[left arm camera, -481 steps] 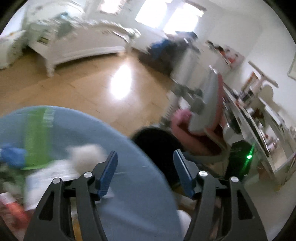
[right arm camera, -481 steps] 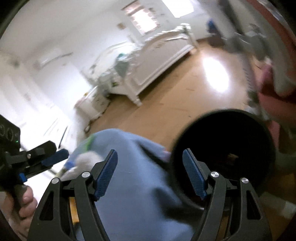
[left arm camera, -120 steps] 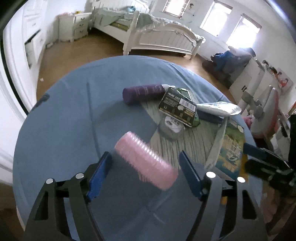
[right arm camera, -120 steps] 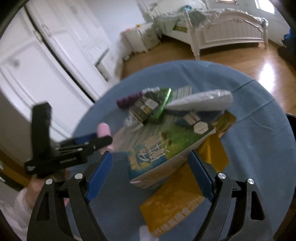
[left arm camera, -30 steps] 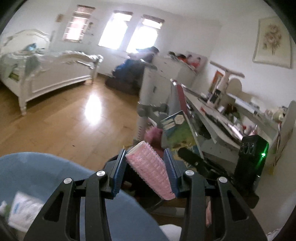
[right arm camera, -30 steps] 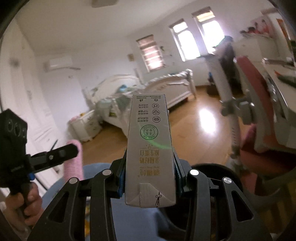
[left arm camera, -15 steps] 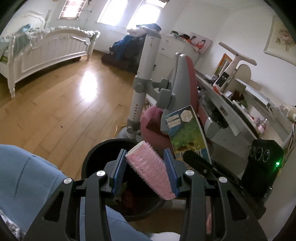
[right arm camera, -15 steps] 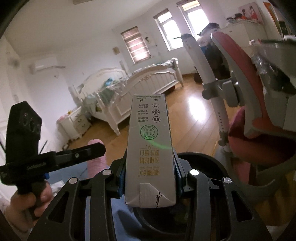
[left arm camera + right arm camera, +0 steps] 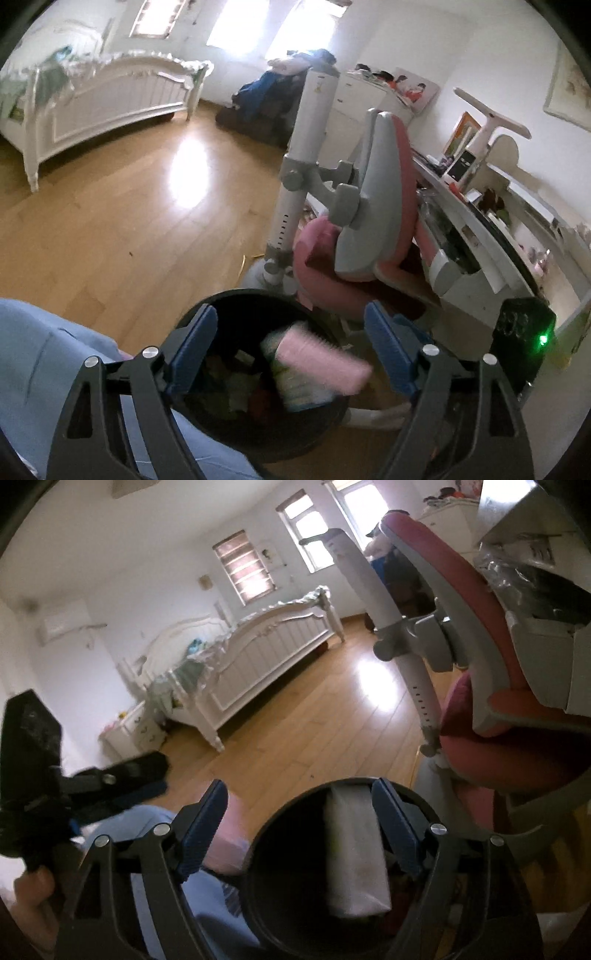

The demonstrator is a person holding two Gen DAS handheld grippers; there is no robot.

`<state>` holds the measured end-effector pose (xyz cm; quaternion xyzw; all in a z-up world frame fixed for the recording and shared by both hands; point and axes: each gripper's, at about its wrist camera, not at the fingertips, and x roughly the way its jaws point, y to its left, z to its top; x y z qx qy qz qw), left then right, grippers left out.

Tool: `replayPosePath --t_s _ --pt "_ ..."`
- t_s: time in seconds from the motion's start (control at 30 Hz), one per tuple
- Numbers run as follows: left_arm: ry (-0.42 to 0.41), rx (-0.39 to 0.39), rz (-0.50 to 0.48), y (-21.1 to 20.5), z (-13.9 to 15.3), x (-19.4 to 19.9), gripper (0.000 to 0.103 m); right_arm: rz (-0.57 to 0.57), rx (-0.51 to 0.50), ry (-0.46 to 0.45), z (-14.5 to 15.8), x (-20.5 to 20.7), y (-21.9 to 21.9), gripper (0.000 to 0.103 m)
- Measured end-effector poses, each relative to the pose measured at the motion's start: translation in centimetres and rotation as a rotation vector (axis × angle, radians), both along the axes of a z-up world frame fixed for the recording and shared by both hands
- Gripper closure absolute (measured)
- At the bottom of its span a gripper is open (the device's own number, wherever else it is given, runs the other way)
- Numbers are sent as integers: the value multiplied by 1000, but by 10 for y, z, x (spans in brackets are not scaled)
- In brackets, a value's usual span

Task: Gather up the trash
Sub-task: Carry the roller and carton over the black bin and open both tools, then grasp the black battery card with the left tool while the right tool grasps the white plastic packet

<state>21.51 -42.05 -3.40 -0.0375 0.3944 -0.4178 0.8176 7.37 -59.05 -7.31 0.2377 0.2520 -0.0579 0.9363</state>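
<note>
Both grippers hang over a black round trash bin (image 9: 221, 306) (image 9: 291, 926) beside the blue-covered table. My left gripper (image 9: 291, 350) has its jaws opening; the pink hair roller (image 9: 323, 360) is loose between them, blurred, dropping into the bin above other rubbish. My right gripper (image 9: 299, 827) also has its jaws opening; the pale carton (image 9: 356, 853) has left the pads and is falling upright into the bin. The left gripper (image 9: 144, 779) shows blurred at the left of the right wrist view, held by a person's hand (image 9: 29, 897).
A pink and grey desk chair (image 9: 373, 229) (image 9: 491, 709) stands just behind the bin, with a cluttered white desk (image 9: 491, 236) to its right. The blue tablecloth (image 9: 44, 369) lies at the lower left. Wooden floor (image 9: 147, 206) stretches to a white bed (image 9: 107, 96).
Both grippers dropped lower over the bin and opened wide. The pink roller and the carton have left the pads and are falling into the bin.
</note>
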Motion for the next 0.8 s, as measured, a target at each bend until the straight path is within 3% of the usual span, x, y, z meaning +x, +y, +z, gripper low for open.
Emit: replayPosePath --t_s 0.3,0.53,0.63,0.8 --pt "-15 -24 51 61 23 -17 19 66 10 13 8 -4 37 23" --pt "-21 -18 219 167 31 -34 18 227 5 19 31 6 111 20" --pt "-25 11 296 222 26 -42 18 335 -8 35 39 15 153 17" --pt "-34 126 423 308 7 -57 17 534 -17 84 47 35 221 11"
